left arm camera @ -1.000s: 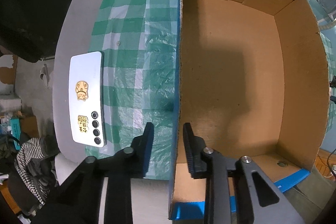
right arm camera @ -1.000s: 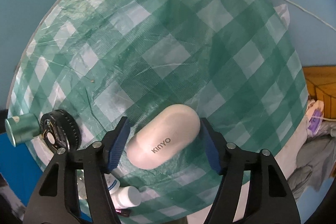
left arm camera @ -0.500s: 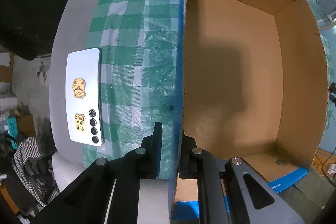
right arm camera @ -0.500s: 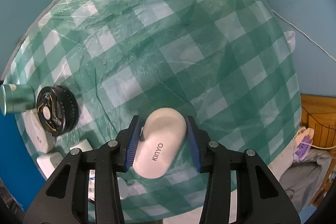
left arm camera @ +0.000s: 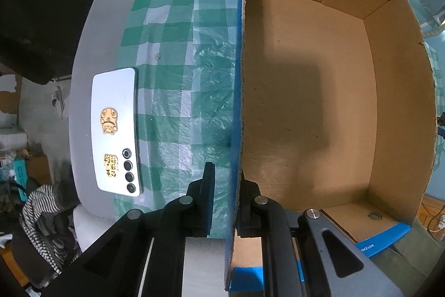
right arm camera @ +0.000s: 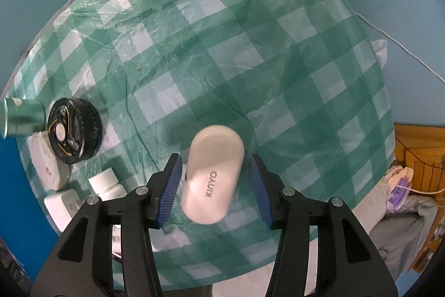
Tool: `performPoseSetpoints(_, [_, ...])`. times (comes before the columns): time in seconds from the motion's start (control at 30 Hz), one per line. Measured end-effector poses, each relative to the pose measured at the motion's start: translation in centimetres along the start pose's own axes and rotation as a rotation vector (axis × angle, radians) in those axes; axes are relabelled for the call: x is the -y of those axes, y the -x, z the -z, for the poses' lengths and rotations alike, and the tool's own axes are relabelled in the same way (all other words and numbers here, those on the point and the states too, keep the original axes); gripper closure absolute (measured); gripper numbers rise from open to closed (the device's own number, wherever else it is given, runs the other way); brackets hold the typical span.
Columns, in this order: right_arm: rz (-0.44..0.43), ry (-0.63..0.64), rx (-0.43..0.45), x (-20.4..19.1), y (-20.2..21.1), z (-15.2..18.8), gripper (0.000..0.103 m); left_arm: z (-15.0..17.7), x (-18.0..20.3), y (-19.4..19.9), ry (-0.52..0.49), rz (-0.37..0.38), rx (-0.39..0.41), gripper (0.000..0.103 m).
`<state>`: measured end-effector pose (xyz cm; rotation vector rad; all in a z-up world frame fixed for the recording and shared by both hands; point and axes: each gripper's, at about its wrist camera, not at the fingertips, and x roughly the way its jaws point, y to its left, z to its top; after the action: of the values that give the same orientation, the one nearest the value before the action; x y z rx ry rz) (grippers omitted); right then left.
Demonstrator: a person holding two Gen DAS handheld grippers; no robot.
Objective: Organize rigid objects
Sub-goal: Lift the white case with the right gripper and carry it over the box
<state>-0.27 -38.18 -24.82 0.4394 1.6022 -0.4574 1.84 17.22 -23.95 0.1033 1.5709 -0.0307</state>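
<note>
In the left wrist view, my left gripper (left arm camera: 225, 195) is shut on the near side wall of an empty cardboard box (left arm camera: 311, 91) with blue outer sides. A white phone (left arm camera: 116, 130) with stickers lies face down to the left. In the right wrist view, my right gripper (right arm camera: 215, 185) is shut on a white KINYO case (right arm camera: 212, 174) and holds it above the green checked tablecloth (right arm camera: 250, 46).
At the left of the right wrist view lie a black round disc (right arm camera: 73, 130), a green metal cylinder (right arm camera: 19, 117), a small white bottle (right arm camera: 107, 184) and white boxes (right arm camera: 44, 166). The table edge curves around; clothes lie beyond it.
My left gripper has closed onto the box wall. My right gripper has closed on the white case and lifted it off the cloth, and more of the table shows.
</note>
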Motion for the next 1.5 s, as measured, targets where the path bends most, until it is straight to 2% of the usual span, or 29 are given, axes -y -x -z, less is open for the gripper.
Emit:
performPoseSetpoints(0.17, [-0.001, 0.002, -0.010, 0.1, -0.5, 1.3, 0.051, 0.0, 0.2, -0.2, -0.008, -0.035, 0.018, 0.091])
performPoseSetpoints(0.27, [-0.017, 0.005, 0.012, -0.2, -0.6, 1.8, 0.057, -0.1, -0.2, -0.2, 0.010, 0.000, 0.013, 0.091])
performPoseSetpoints(0.33, [-0.012, 0.025, 0.023, 0.1, -0.3, 1.7, 0.065, -0.1, -0.4, -0.1, 0.013, 0.025, 0.007, 0.091])
performPoseSetpoints(0.57, [0.000, 0.116, 0.044, -1.5, 0.2, 2.6, 0.067, 0.0, -0.6, -0.5, -0.005, 0.030, -0.010, 0.096])
performPoseSetpoints(0.63, [-0.005, 0.125, 0.051, -3.0, 1.3, 3.8, 0.067, 0.1, -0.7, -0.5, -0.010, 0.023, -0.009, 0.097])
performPoseSetpoints(1.13, [-0.060, 0.310, 0.109, -12.9, 8.2, 2.8, 0.067, 0.2, 0.2, 0.1, -0.030, 0.016, 0.004, 0.097])
performPoseSetpoints(1.5, [-0.119, 0.467, 0.150, -15.0, 10.8, 3.2, 0.067, 0.3, 0.7, 0.7, -0.013, 0.019, 0.008, 0.097])
